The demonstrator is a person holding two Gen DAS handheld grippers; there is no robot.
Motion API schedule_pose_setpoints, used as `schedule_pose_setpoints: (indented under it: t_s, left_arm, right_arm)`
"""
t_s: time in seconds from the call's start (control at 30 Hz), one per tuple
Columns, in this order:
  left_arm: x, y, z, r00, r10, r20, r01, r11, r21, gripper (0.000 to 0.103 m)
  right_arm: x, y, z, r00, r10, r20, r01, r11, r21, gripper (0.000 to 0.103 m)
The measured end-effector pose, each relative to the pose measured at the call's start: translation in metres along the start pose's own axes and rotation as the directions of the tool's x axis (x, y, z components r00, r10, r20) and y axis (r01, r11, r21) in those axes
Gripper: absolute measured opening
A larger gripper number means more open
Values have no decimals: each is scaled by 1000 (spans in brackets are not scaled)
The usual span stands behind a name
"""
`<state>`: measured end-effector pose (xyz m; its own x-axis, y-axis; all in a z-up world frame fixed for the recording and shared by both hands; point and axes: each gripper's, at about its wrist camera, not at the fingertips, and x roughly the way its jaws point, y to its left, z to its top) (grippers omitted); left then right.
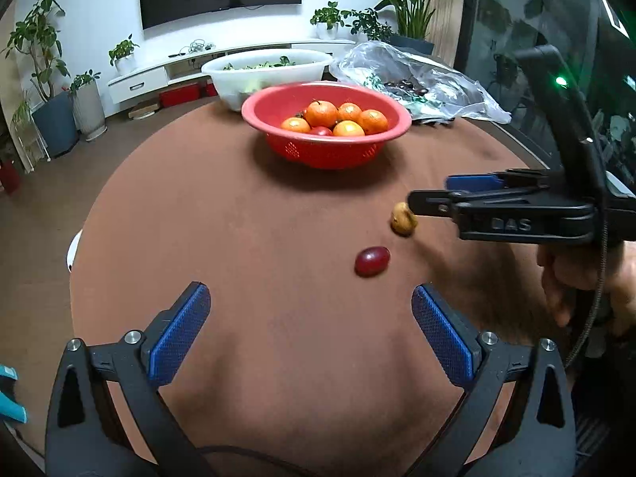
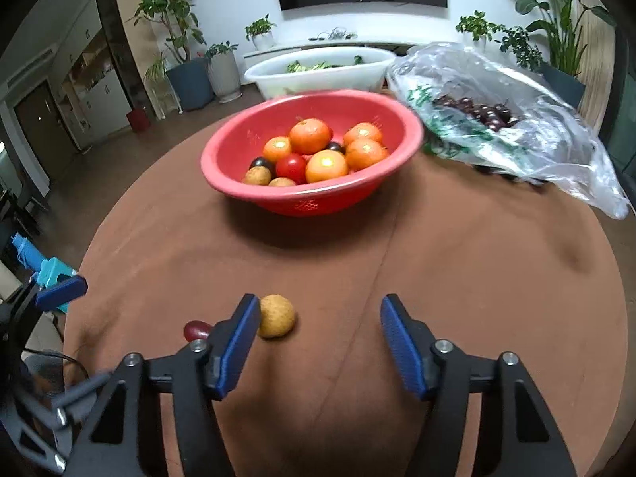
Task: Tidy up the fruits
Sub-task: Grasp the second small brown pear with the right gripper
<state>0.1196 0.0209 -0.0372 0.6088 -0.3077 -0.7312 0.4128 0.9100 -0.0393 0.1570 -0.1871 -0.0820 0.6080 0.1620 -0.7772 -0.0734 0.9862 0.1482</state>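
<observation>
nearest: left gripper [image 1: 311,332] with jaws spread wide, nothing between them, hovering over the brown table [image 1: 254,214]. just beyond, red oval fruit [image 1: 372,261] lying on the cloth, long axis running left to right. slightly farther right: tan round fruit [image 2: 276,315], no clear long axis, touching or just beside the left pad of the right gripper [image 2: 320,336]; jaws apart, not clamped. farther, centre: red basket [image 2: 222,159] holding oranges [image 2: 326,165]. farthest: white basin [image 2: 274,79], plastic bag [image 2: 556,147] to the right.

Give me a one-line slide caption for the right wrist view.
Open right tool beside a loose tan fruit on the brown table; red basket of fruit beyond.
</observation>
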Motion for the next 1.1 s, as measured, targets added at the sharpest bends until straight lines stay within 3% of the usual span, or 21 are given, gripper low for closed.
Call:
schedule_pose_setpoints:
  t_s: [0.47,0.67,0.8,0.93,1.1]
  left_arm:
    - [2,4,3,1000,6,-9,-6,1000,-10,103]
    - [6,3,8,1000,10,-16,-10,1000,-1,103]
    - [13,1,12,999,4,-32,-3,1000,29,103]
    - [26,-5,21,997,-35,-63,41,993,107,103]
    - [48,-19,37,985,-123,-120,147,965,218,102]
  right_arm:
    - [27,34,-1,994,-21,-109,12,996,-86,46]
    - [22,38,0,993,5,-119,-18,994,-111,26]
    - [19,34,-2,993,17,-119,-29,995,-96,26]
    - [9,19,-1,995,39,-93,-44,998,-45,26]
    - [-8,-9,-8,996,59,-63,-57,998,32,26]
